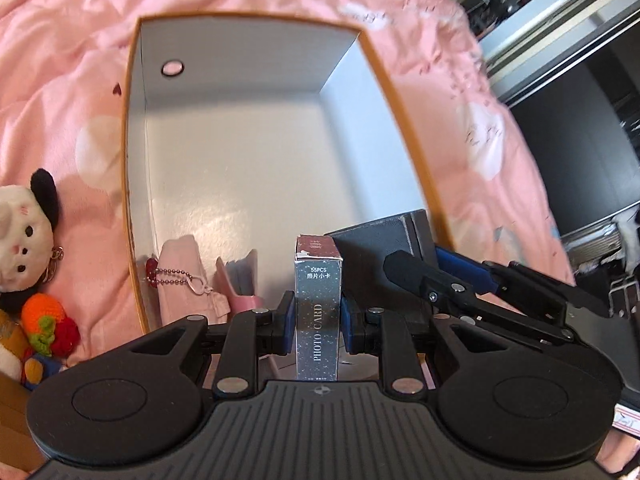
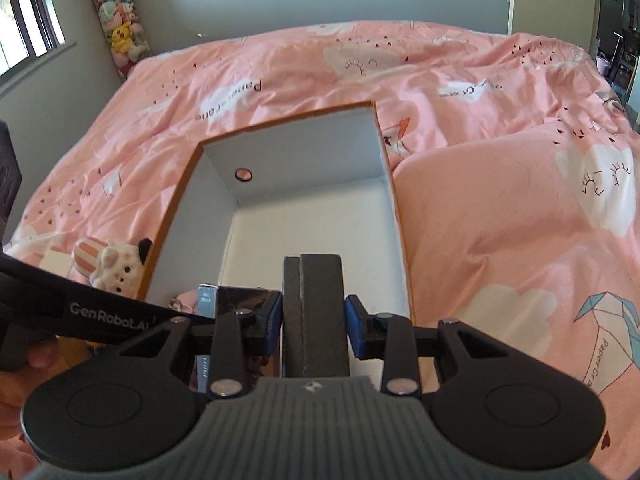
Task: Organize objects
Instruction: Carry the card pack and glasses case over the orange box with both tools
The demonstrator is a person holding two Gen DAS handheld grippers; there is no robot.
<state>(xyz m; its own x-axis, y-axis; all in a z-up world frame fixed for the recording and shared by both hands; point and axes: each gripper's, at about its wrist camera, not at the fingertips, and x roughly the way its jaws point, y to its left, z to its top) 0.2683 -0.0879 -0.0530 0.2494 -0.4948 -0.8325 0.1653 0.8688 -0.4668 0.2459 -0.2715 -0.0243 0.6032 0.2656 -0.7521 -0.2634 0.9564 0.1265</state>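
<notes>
Left gripper (image 1: 318, 316) is clamped on the photo card box (image 1: 318, 308), held upright over the near end of the open cardboard box (image 1: 134, 184) on the pink bedspread (image 1: 60, 92). Right gripper (image 2: 314, 320) is clenched on a dark grey case (image 2: 320, 312) above the same box's near end. A pink pouch (image 1: 182, 276), probably fabric, lies inside; a plush toy (image 1: 24, 236) sits just outside.
</notes>
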